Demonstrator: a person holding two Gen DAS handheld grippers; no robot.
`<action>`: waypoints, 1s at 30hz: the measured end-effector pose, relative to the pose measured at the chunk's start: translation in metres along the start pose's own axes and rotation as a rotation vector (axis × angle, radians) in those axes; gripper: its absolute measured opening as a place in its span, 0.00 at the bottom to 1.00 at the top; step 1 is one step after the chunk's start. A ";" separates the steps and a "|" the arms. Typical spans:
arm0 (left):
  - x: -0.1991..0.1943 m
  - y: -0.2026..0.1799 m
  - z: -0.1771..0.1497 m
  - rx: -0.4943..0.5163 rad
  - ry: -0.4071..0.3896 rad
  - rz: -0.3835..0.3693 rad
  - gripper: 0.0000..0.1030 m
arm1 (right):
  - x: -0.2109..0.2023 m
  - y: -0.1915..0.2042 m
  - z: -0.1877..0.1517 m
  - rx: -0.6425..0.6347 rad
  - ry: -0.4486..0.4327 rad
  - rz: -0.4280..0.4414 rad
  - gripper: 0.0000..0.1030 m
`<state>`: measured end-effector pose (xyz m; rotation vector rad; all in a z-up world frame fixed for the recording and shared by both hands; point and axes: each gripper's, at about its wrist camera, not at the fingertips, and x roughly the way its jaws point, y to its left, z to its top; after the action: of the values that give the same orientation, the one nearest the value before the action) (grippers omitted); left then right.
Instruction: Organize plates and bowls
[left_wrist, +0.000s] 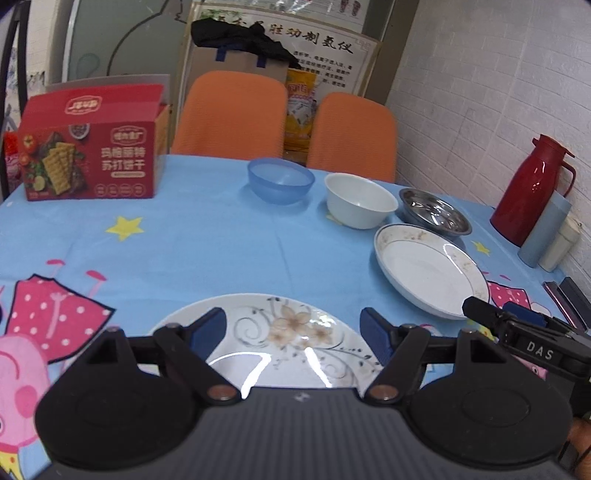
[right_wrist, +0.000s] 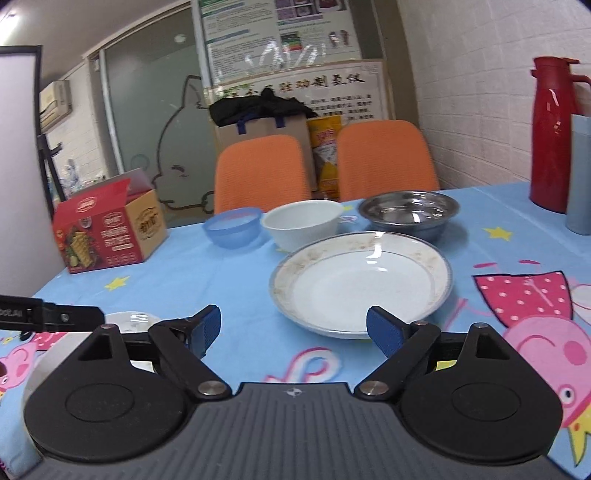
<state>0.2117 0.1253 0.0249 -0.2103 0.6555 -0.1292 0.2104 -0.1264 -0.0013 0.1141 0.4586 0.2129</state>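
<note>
A flowered plate (left_wrist: 291, 332) lies at the near table edge, right under my open, empty left gripper (left_wrist: 293, 332). A gold-rimmed white plate (left_wrist: 428, 269) (right_wrist: 362, 280) lies to the right, just beyond my open, empty right gripper (right_wrist: 295, 330). Behind it stand a blue plastic bowl (left_wrist: 280, 179) (right_wrist: 232, 227), a white bowl (left_wrist: 360, 199) (right_wrist: 303, 223) and a steel bowl (left_wrist: 434, 210) (right_wrist: 410, 210) in a row. The right gripper's finger shows at the right of the left wrist view (left_wrist: 517, 328). The flowered plate's edge shows in the right wrist view (right_wrist: 129, 319).
A red cracker box (left_wrist: 92, 144) (right_wrist: 107, 232) stands at the far left of the table. A red thermos (left_wrist: 532, 188) (right_wrist: 554, 133) and grey cups (left_wrist: 546, 232) stand at the right by the wall. Two orange chairs (left_wrist: 232, 114) (right_wrist: 384, 158) stand behind the blue tablecloth (left_wrist: 207, 243).
</note>
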 end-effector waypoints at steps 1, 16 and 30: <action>0.008 -0.007 0.004 0.003 0.011 -0.011 0.70 | 0.004 -0.010 0.002 0.006 0.000 -0.024 1.00; 0.155 -0.073 0.058 -0.043 0.211 -0.064 0.70 | 0.088 -0.063 0.021 0.010 0.147 -0.032 1.00; 0.177 -0.103 0.047 0.086 0.168 0.069 0.67 | 0.095 -0.063 0.024 0.009 0.178 0.015 1.00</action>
<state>0.3743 0.0001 -0.0192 -0.0942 0.8222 -0.1090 0.3154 -0.1675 -0.0299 0.1077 0.6356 0.2368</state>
